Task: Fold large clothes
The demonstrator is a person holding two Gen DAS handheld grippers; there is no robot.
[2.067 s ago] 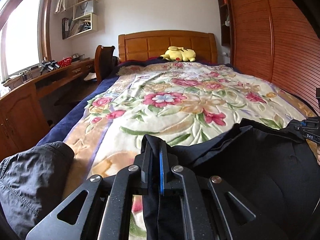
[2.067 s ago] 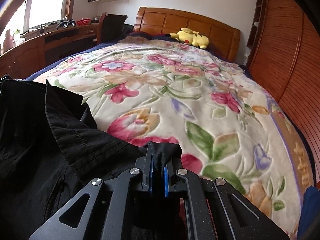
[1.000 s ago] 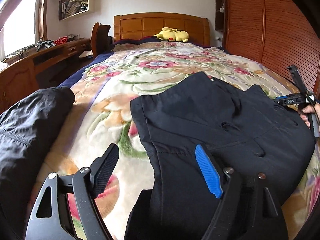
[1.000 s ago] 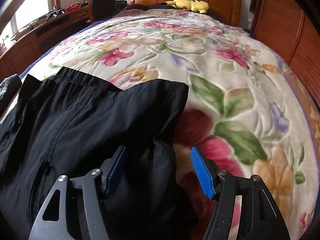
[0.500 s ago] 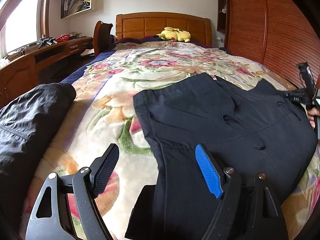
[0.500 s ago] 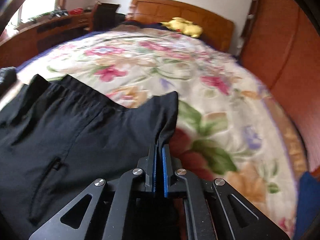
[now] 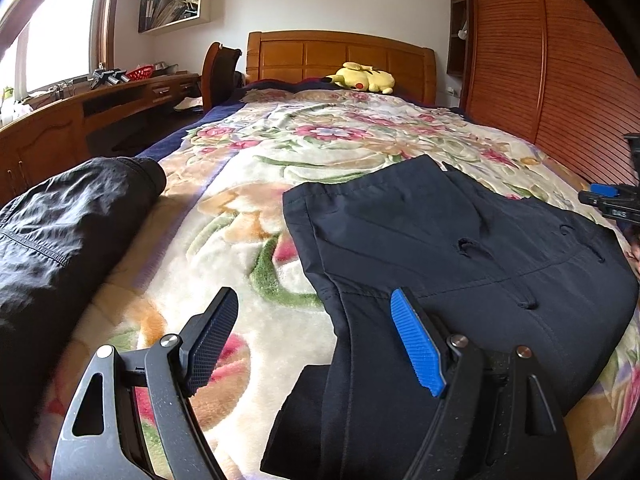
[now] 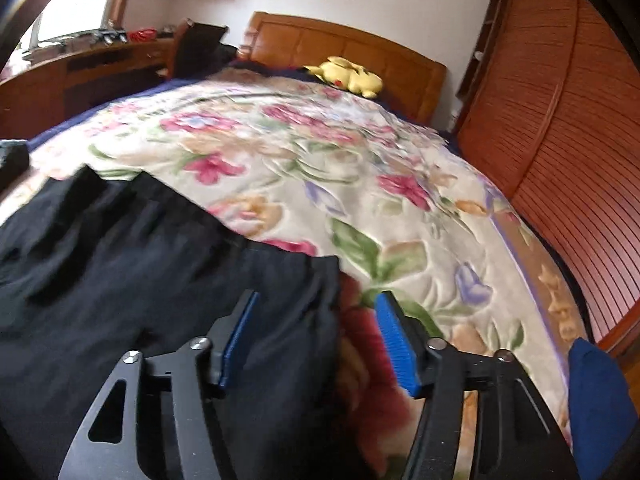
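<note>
Dark navy trousers (image 7: 460,248) lie flat on the floral blanket (image 7: 280,168), waistband toward the headboard. My left gripper (image 7: 316,336) is open and empty, just above the trousers' left edge near the foot of the bed. My right gripper (image 8: 316,332) is open and empty over the trousers' right waist corner (image 8: 304,276); it also shows at the right edge of the left wrist view (image 7: 616,200). The right wrist view is motion-blurred.
A dark grey garment (image 7: 60,232) lies bunched at the bed's left edge. A yellow plush toy (image 7: 362,77) rests by the wooden headboard (image 7: 340,56). A desk (image 7: 80,112) runs along the left and a slatted wardrobe (image 7: 560,60) along the right.
My right gripper, shut on the trousers' waist corner half a second ago, has opened and let it go. My left gripper stays open. The trousers lie in much the same place.
</note>
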